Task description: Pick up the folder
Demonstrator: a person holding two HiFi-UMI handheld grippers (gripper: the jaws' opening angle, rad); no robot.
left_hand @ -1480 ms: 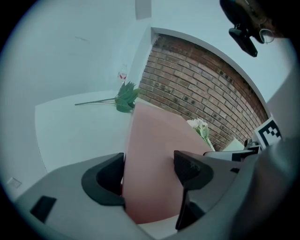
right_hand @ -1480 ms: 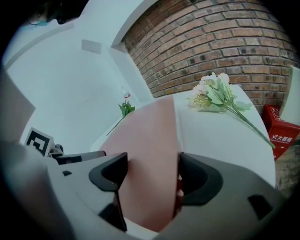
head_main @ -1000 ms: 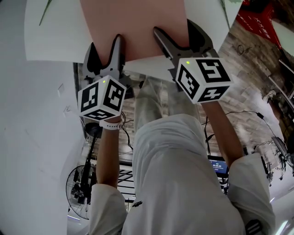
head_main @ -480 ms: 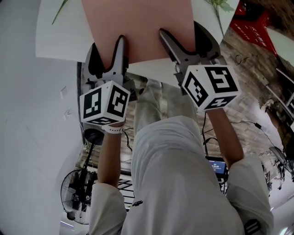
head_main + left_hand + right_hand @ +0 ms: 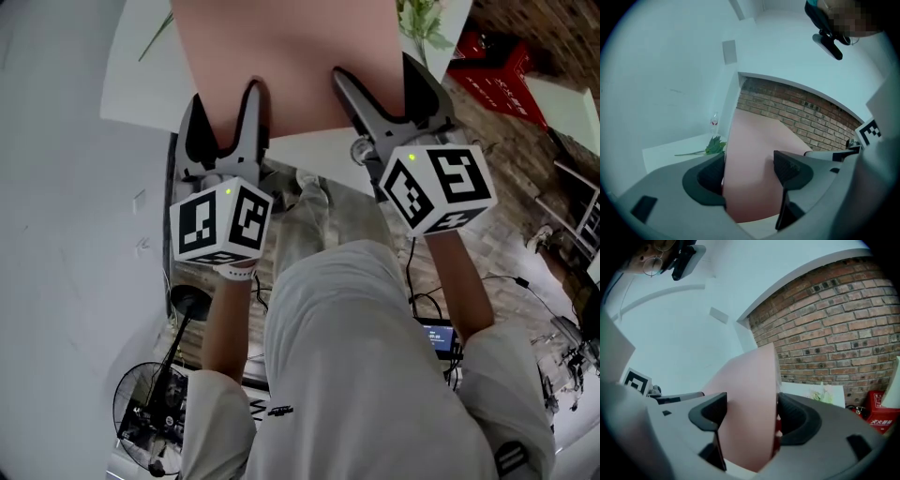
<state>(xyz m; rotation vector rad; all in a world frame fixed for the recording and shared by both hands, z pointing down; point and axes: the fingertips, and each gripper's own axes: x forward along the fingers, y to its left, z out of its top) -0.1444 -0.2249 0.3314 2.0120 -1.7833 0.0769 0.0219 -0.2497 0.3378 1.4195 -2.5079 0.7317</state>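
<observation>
The folder [image 5: 291, 56] is a plain pink sheet held up in front of me, above the white table [image 5: 141, 89]. My left gripper [image 5: 225, 98] is shut on its lower left edge, one jaw on each face. My right gripper [image 5: 375, 75] is shut on its lower right edge in the same way. In the left gripper view the folder [image 5: 754, 159] runs between the jaws of that gripper [image 5: 750, 171] toward the brick wall. In the right gripper view the folder [image 5: 750, 390] stands on edge in the right gripper [image 5: 750, 413]. The folder's top is cut off in the head view.
A green sprig [image 5: 417, 19] lies on the table's far right part, and another leaf [image 5: 712, 146] lies on its left. A red crate [image 5: 497, 66] sits on the floor by the brick wall. A fan [image 5: 141, 422] and cables are on the floor behind me.
Both grippers keep their hold on the folder. The table, sprig and red crate have slid further into the head view, and the grippers sit slightly lower and to the right.
</observation>
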